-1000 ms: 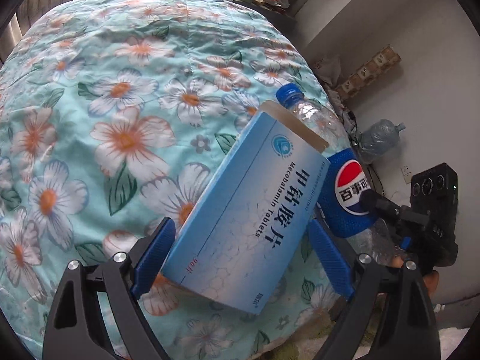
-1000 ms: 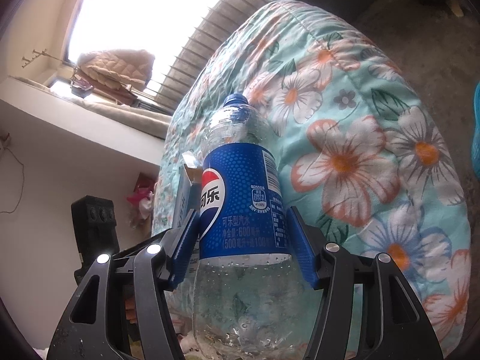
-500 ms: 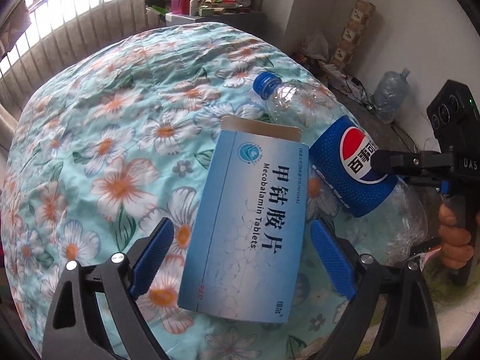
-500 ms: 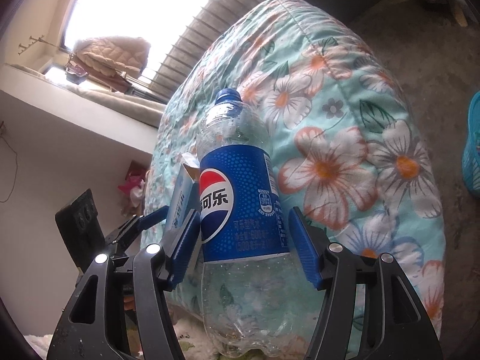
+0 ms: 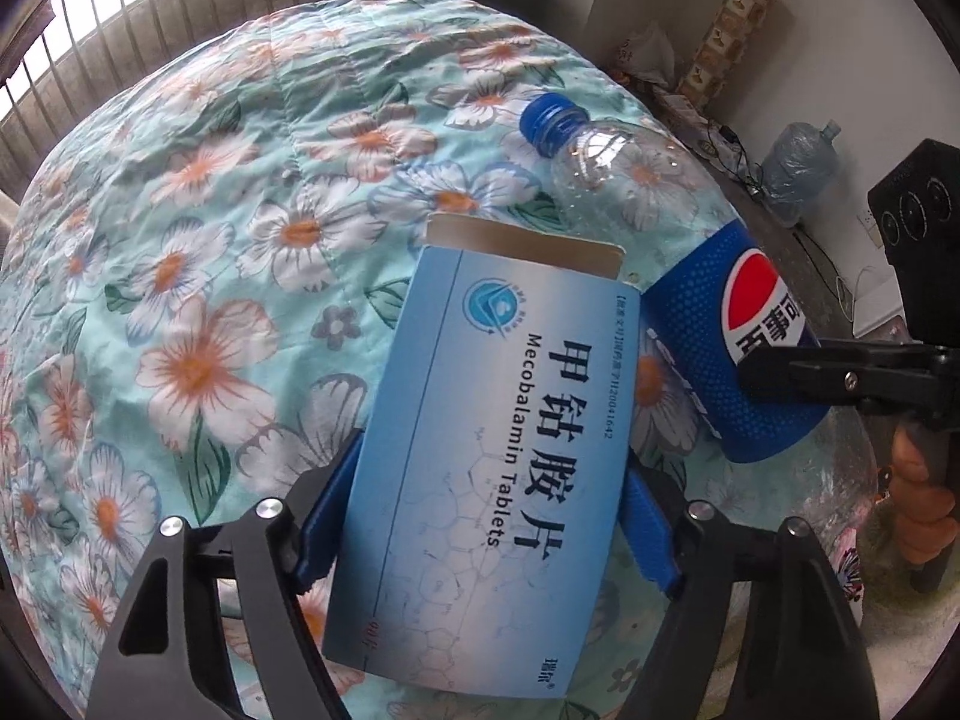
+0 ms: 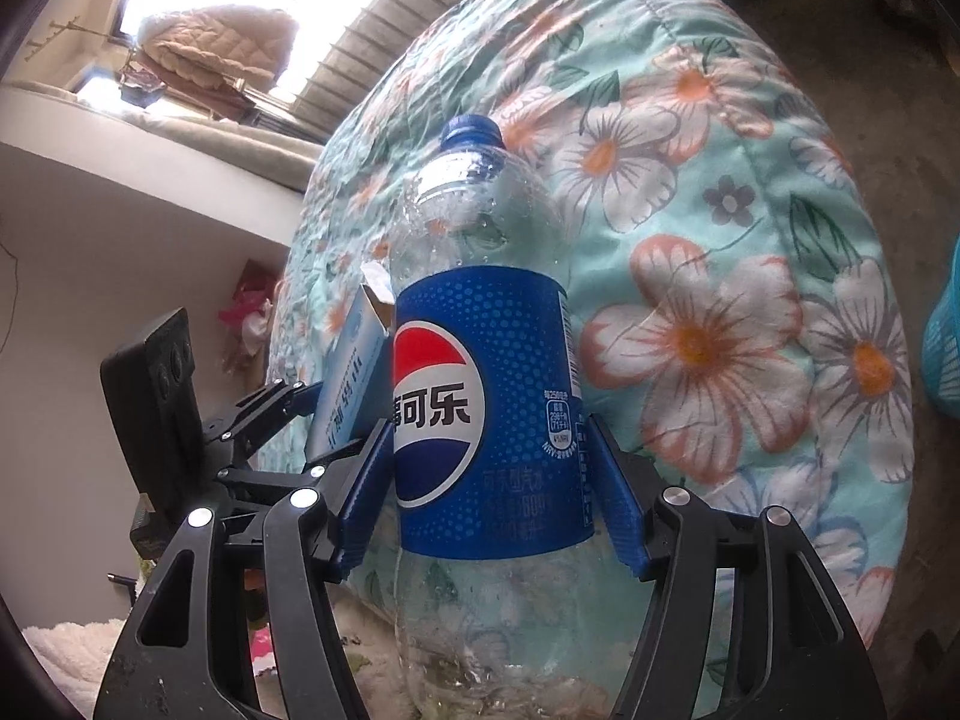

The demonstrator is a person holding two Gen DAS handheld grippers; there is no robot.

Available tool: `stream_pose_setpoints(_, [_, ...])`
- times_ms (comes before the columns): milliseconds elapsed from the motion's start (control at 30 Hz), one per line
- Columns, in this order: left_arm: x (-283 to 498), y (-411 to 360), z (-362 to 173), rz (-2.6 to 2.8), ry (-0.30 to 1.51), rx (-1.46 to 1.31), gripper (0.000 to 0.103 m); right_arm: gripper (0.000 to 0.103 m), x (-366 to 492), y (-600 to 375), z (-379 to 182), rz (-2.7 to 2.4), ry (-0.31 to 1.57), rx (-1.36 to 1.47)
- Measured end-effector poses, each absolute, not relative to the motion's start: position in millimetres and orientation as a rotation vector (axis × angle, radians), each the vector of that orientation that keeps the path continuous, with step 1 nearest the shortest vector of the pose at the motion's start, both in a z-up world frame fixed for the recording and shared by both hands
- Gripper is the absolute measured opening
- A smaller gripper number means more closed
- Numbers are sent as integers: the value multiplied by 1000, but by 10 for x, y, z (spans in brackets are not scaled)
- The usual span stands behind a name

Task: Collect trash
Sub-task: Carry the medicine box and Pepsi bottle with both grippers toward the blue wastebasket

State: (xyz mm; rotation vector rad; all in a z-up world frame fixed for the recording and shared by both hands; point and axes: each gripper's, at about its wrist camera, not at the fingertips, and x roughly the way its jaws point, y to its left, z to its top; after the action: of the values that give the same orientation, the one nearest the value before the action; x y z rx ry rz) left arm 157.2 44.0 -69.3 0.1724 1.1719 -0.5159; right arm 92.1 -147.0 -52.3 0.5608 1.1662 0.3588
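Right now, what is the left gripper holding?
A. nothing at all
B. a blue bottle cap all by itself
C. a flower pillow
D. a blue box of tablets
D: in the left wrist view the left gripper has its blue fingers pressed on both sides of the blue tablet box.

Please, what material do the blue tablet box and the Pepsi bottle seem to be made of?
The tablet box, in the left claw, looks like thin printed cardboard with a slight sheen; its open top flap shows a plain grey inside. The Pepsi bottle, in the right claw, seems clear thin plastic: you see through it above and below the glossy blue label film. Its blue cap looks like harder, ridged plastic.
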Motion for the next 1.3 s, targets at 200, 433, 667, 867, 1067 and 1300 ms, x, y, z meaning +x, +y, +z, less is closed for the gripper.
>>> stream_pose_setpoints(200, [1566,550,-662,-456,1162,82,74,57,914,-1367,-529,317,1164,536])
stream_pose_setpoints(433, [1624,908,-528,-254,1115,-63,74,56,907,-1355,-480,269,1160,515])
stream_pose_setpoints(667, [1626,1031,-587,-206,1134,-112,79,58,961,-1284,-505,244,1171,512])
stream_pose_setpoints(867, [1480,993,-522,-252,1111,-78,87,64,894,-1296,-463,226,1181,491])
stream_pose_setpoints(1067, [1357,879,-556,-255,1045,51,90,69,832,-1269,-331,199,1158,417])
stream_pose_setpoints(1300, [1474,926,-636,-244,1042,20,90,69,857,-1156,-294,157,1123,352])
